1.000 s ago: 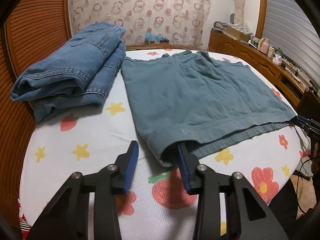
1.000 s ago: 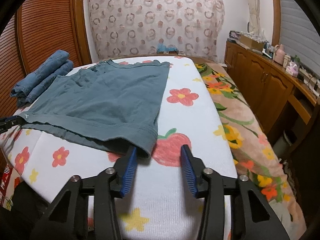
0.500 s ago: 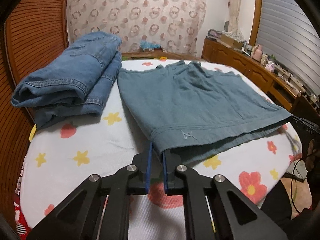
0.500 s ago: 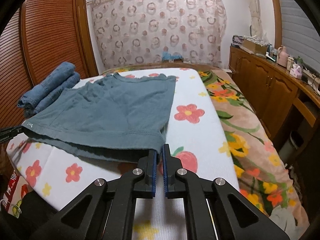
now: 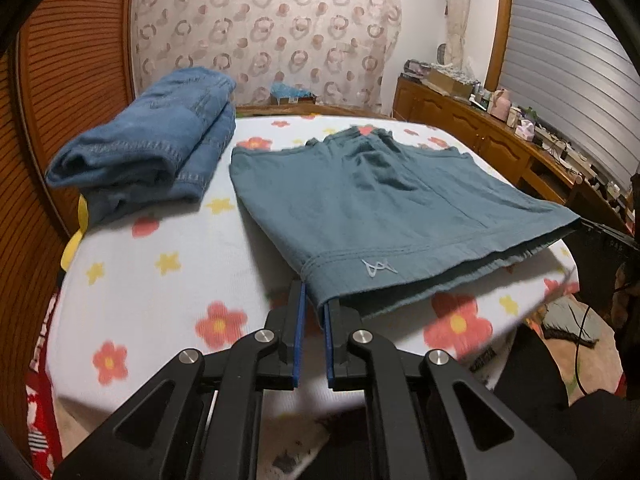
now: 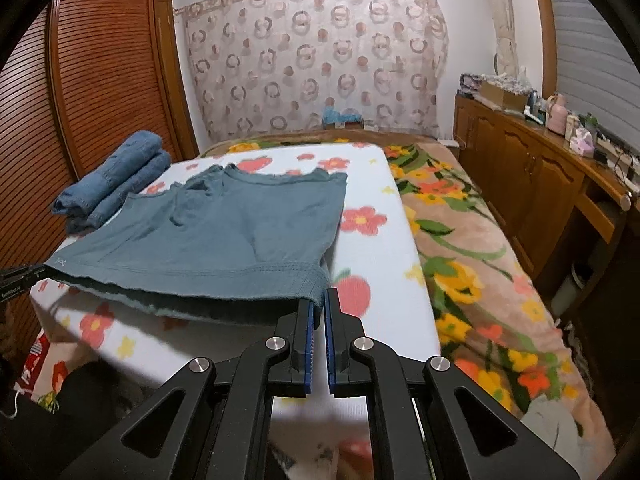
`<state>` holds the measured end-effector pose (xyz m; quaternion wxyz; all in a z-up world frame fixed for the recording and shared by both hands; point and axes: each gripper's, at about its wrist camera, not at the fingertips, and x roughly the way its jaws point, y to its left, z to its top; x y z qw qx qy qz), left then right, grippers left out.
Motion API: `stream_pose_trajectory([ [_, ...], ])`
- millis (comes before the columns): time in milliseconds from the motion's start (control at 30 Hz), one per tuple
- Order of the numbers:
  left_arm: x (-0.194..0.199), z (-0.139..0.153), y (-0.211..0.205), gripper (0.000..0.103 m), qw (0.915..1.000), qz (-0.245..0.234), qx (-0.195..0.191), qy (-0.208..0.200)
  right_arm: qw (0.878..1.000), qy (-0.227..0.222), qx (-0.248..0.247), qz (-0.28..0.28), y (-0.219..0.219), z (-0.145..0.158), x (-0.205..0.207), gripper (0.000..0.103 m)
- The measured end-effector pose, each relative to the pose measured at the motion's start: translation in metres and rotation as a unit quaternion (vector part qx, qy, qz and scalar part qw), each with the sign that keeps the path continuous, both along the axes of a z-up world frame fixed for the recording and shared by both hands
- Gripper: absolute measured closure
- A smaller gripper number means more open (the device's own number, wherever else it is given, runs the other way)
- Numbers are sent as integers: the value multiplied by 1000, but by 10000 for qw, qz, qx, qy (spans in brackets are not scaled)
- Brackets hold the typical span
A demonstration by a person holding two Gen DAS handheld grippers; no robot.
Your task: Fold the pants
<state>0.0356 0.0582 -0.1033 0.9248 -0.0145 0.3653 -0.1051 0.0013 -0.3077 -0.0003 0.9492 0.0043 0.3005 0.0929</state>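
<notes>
Far ahead and to the left of the left gripper's (image 5: 315, 312) fingers, a stack of folded jeans (image 5: 148, 148) is seen on the flowered bed cover (image 5: 160, 280), just beside the teal pants (image 5: 380, 208). The pants are spread flat straight ahead of the fingers, with their near hem raised off the cover. The left corner of that hem is clamped between the closed blue fingers (image 5: 298, 328) of the left gripper; a small pale logo (image 5: 378, 269) sits just right of them. The hem's right corner is pinched between the closed fingers of the right gripper (image 6: 318, 312), with the fabric stretched away to their left. To the right of those fingers, a floral blanket (image 6: 480, 260) is laid, and beyond it a wooden cabinet (image 6: 532, 184).
</notes>
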Motion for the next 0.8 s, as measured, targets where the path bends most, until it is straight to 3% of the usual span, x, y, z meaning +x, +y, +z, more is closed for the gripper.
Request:
stream_pose_trajectory([
  [267,0,-19,-2,92,9996,43,173,208,9990,452,34,-25,-5,-38,4,98],
  [367,-4,-14,-1,79,9996,107,208,151,9990,429,97,-58,-7,-40,6,98],
  [433,-6,-10,1,60,9995,170,253,98,9991,411,13,-71,-6,-42,7,96],
  [500,-9,-5,4,48,9995,201,223,22,9991,412,8,-64,-5,-37,12,96],
  [567,-10,1,7,42,9995,228,202,-39,9994,352,21,-67,2,-29,10,96],
  [633,-10,5,8,31,9993,249,247,-99,9995,298,59,-50,3,-24,9,96],
  [800,-1,10,10,26,9992,268,233,-171,9998,1,155,106,11,-13,12,96],
])
